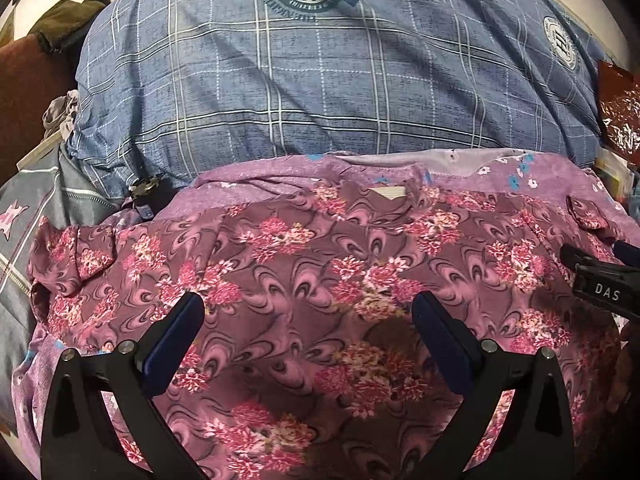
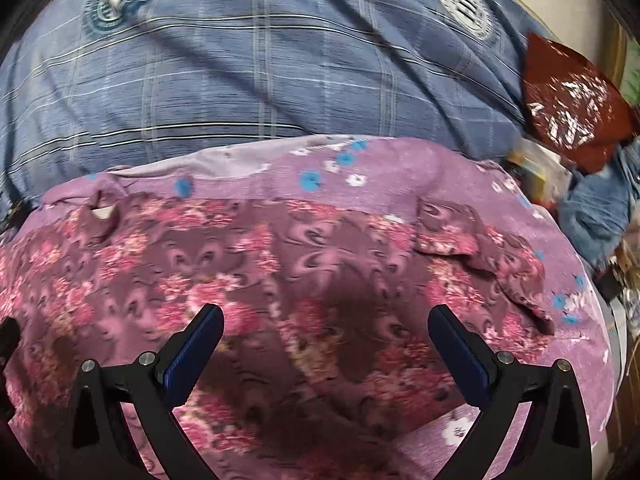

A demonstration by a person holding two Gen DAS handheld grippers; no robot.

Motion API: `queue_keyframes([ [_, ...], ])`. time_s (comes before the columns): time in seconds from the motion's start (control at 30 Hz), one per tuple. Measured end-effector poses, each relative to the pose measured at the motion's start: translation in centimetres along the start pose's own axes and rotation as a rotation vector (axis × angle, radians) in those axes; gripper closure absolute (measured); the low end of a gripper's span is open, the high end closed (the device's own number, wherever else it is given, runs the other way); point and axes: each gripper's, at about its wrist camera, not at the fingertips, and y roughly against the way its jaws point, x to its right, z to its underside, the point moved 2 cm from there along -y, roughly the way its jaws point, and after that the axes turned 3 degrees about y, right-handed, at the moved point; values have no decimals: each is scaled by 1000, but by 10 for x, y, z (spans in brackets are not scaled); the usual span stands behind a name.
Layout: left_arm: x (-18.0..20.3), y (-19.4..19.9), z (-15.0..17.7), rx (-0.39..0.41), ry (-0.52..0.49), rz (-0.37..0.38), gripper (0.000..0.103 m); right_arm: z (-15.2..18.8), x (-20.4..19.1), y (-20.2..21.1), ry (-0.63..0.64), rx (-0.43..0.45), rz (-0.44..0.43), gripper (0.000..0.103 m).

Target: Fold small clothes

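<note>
Both the left gripper and right gripper hover, fingers spread, over seemingly flat floral garment.

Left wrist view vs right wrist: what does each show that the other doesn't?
Only the left wrist view: the right tool entering from the right edge, marked DAS, a dark olive cloth at upper left, and a grey garment with a pink star at left.

Only the right wrist view: a blue fuzzy cloth at right.

Both: the floral garment spread flat on a purple sheet, the blue plaid pillow behind, a red foil bag, each view's own tool open.
</note>
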Motion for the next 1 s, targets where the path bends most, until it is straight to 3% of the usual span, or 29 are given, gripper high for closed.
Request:
queue_keyframes([
  [0.37, 5, -1, -1, -3, -4, 3, 0, -4, -24, 21, 111, 81, 17, 1],
  [1.0, 11, 1, -3, 0, -1, 12, 0, -4, -28, 18, 114, 72, 9, 1],
])
